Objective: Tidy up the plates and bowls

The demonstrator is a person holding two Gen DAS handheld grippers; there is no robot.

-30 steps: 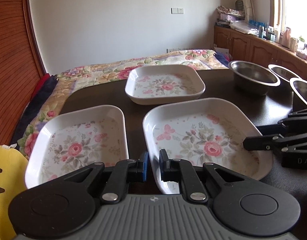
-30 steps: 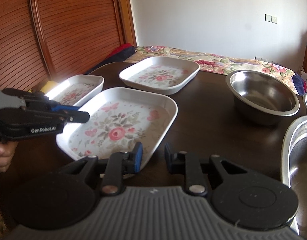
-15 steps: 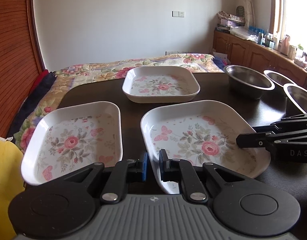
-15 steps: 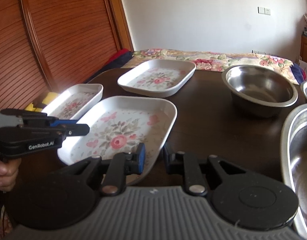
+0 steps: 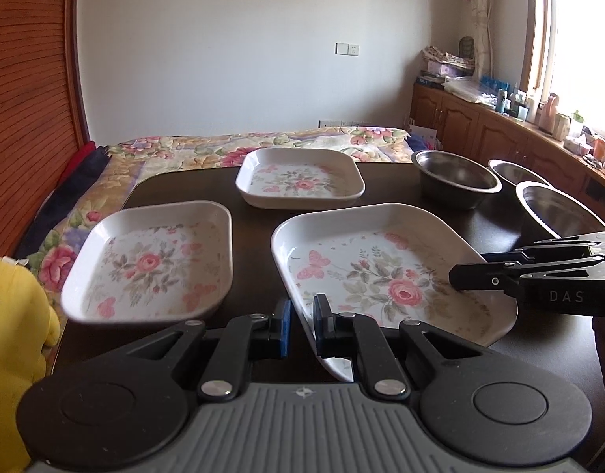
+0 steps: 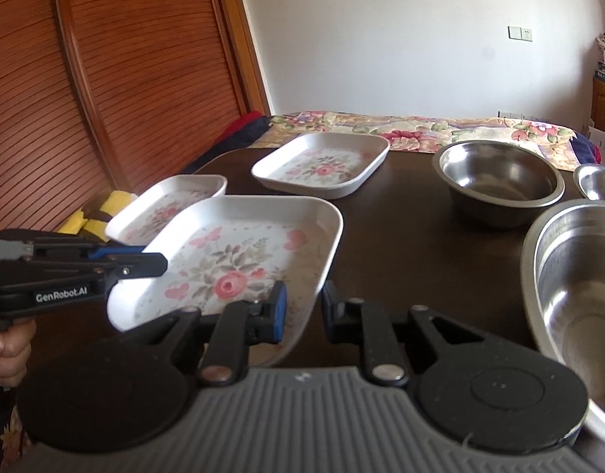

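Observation:
A white floral plate (image 5: 381, 276) (image 6: 231, 264) hangs tilted just above the dark table (image 5: 255, 244). My left gripper (image 5: 302, 325) (image 6: 152, 259) is shut on its near-left rim. My right gripper (image 6: 304, 311) (image 5: 468, 266) is shut on its right rim. A second floral plate (image 5: 152, 264) (image 6: 168, 205) lies on the table to the left, and a third floral plate (image 5: 298, 183) (image 6: 322, 165) lies farther back. Three steel bowls stand at the right: one bowl (image 5: 456, 181) (image 6: 499, 181) at the back, a second bowl (image 5: 515, 171) behind it, and a near bowl (image 5: 555, 209) (image 6: 578, 295).
A yellow plush toy (image 5: 10, 335) sits off the table's left front corner. A flowered bedspread (image 5: 184, 153) lies beyond the far edge. Wooden slatted doors (image 6: 125, 79) rise at the left, and cluttered cabinets (image 5: 499, 130) line the right wall. A hand (image 6: 6, 347) holds the left gripper.
Both grippers have risen together with the near floral plate held between them; it now hangs above the table and overlaps the left plate in the right wrist view.

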